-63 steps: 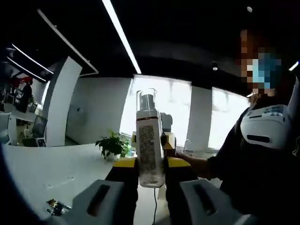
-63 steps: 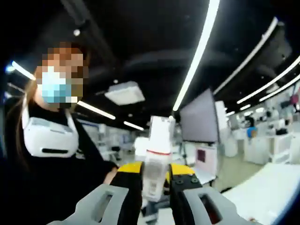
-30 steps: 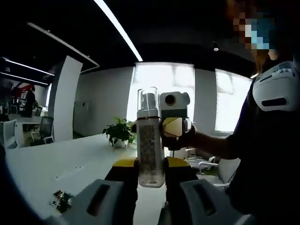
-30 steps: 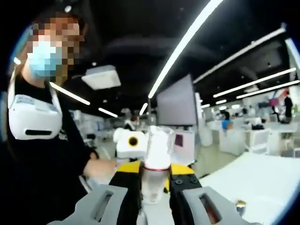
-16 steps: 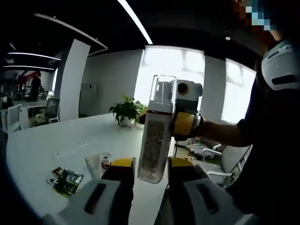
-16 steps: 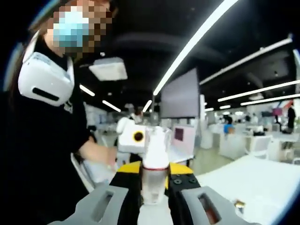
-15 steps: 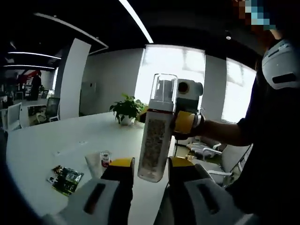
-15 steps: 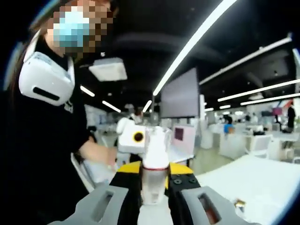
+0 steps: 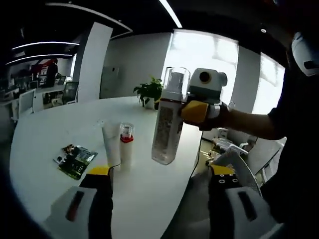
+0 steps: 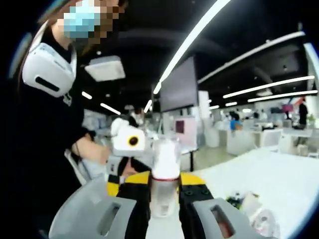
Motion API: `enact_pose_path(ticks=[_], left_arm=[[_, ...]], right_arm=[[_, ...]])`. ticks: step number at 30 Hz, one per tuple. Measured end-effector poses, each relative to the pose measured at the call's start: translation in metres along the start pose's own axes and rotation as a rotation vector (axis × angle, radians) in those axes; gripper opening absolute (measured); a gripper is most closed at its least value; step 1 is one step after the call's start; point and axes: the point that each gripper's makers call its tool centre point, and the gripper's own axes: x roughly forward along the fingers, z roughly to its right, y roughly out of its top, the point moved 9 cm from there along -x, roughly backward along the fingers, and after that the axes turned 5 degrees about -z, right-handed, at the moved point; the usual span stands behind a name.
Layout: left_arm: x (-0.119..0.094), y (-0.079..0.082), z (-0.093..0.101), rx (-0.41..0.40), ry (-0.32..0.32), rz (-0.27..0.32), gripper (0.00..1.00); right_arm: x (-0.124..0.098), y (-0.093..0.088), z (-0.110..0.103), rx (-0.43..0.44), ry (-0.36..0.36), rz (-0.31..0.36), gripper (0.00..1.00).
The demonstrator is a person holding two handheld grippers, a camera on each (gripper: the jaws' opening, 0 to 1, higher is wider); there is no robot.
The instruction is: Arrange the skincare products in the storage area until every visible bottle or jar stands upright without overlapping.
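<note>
A white tabletop [image 9: 45, 134] stretches away beneath the left tool [image 9: 158, 185], whose jaws now stand spread wide after clamping the tall pump bottle [image 9: 168, 117] half a second ago. That bottle has passed to the right tool [image 9: 195, 110], which pinches it near the top and holds it in the air, slightly tilted, above the near right part of the tabletop; in the right gripper view the right tool [image 10: 164, 191] is pressed on it. The handover appears complete, with the bottle not yet stood down. A small red-banded bottle [image 9: 126, 143] stands upright left of it, a flat sachet [image 9: 76, 159] lying farther left.
</note>
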Motion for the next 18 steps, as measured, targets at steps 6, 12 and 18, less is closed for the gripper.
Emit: enact_pose_path(ticks=[6,12,18], left_arm=[[0.000,-0.024,-0.019,-0.053,0.091,-0.056,0.91],[0.002,-0.048,-0.036,-0.075,0.151,-0.084,0.90],[0.009,-0.071,-0.042,-0.123,0.182,-0.064,0.88]], right_arm=[[-0.001,-0.021,0.013,0.039,-0.036,-0.004,0.13],[-0.007,-0.048,0.026,0.059,-0.067,-0.002,0.13],[-0.011,-0.073,0.042,0.043,-0.075,-0.046,0.13]])
